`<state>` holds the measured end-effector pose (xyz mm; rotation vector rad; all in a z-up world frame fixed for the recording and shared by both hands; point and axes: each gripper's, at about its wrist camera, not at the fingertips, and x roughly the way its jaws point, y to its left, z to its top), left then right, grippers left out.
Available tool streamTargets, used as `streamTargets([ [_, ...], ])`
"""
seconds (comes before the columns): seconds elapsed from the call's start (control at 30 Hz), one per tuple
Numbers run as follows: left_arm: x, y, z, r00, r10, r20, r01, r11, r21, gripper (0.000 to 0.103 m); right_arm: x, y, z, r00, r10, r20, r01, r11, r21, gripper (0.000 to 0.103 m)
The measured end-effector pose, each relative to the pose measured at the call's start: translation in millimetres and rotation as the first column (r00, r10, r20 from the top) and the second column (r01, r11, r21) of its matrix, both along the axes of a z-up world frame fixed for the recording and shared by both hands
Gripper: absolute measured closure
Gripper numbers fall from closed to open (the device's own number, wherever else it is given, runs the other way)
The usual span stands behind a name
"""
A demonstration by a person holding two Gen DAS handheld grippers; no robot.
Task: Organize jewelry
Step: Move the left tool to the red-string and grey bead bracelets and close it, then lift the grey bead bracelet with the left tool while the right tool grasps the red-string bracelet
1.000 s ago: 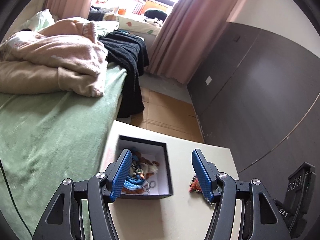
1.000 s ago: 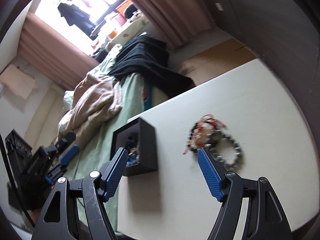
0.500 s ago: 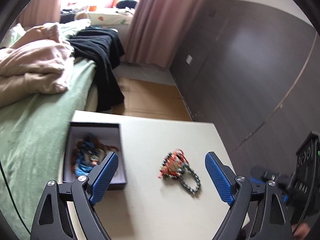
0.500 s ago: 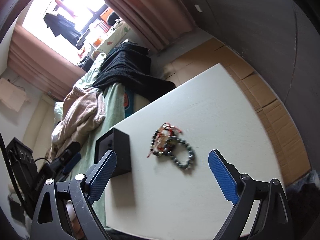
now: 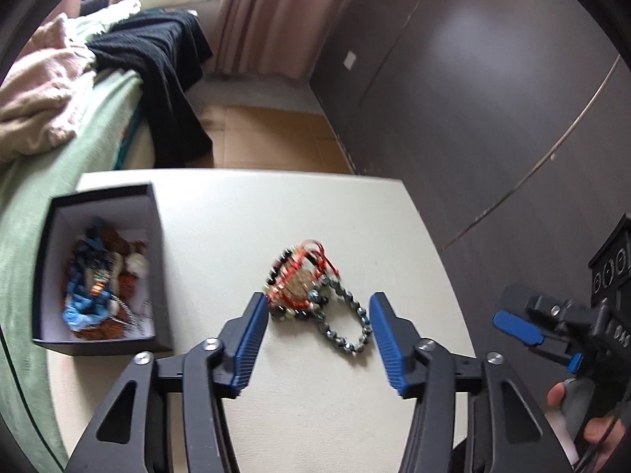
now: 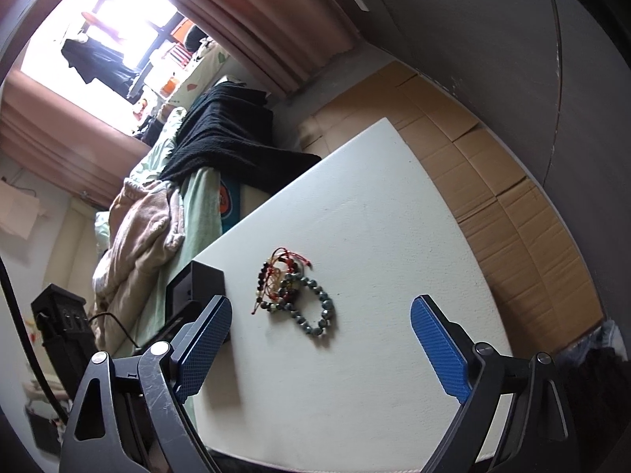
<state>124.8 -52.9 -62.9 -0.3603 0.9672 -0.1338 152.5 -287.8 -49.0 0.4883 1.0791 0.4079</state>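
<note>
A tangle of bracelets lies on the white table: a red-string beaded one and a grey-green bead bracelet. My left gripper hovers over the near edge of the pile. Its jaws are closing with the bracelets between the blue tips, and the pads are not pressing on them. To the left stands a black box with a white inside, holding several pieces of jewelry. My right gripper stands wide open with nothing in it, short of the same bracelets. The box shows beside its left finger.
A bed with a green sheet, pink blankets and a black garment borders the table's left side. A dark wardrobe wall stands on the right, with cardboard flooring beyond the table's far edge. A hand holds the right gripper.
The left gripper swung right from over the box to the bracelets and sank closer; its jaws widened, then narrowed. The right gripper drew back from the bracelets and its jaws spread wider.
</note>
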Motion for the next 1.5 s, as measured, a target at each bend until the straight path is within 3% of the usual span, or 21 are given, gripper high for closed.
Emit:
streamTargets([
  [0.33,21,-32,-36,0.995,-0.044,-0.093,0.049,0.998,0.05,0.066,12,-10,-8,0.999,-0.037,-0.025,0.037,0.999,0.005,0.01],
  [0.53,29,-44,-57,0.988,-0.024,-0.152,0.046,0.988,0.146,0.069,18,-17,-13,0.997,-0.058,-0.043,0.058,0.998,0.012,0.01],
  [0.7,28,-58,-59,0.992,-0.023,-0.126,0.055,0.964,0.26,0.069,21,-14,-14,0.997,-0.055,-0.05,0.056,0.998,0.007,0.01],
  [0.77,26,-57,-58,0.993,-0.011,-0.119,0.044,0.959,0.281,0.078,22,-12,-16,0.997,-0.055,-0.056,0.055,0.998,0.002,0.01],
  [0.8,26,-53,-58,0.993,0.003,-0.122,0.034,0.954,0.297,0.094,22,-11,-17,0.997,-0.053,-0.06,0.053,0.999,0.0,0.01],
  [1.0,19,-18,-46,0.993,-0.001,-0.119,0.016,0.992,0.127,0.094,20,-3,-17,0.997,-0.041,-0.058,0.04,0.999,-0.012,0.01],
  [1.23,5,4,-11,0.999,0.014,-0.031,-0.013,1.0,0.028,0.094,16,11,-20,0.998,-0.008,-0.056,0.007,1.0,-0.018,0.011],
  [1.37,-2,17,5,1.0,0.028,0.011,-0.028,1.0,-0.005,0.094,15,22,-22,0.999,0.014,-0.049,-0.015,1.0,-0.007,0.021],
  [1.5,-6,31,15,0.998,0.043,0.038,-0.042,0.998,-0.036,0.094,18,33,-27,0.998,0.031,-0.05,-0.031,0.999,0.009,0.038],
])
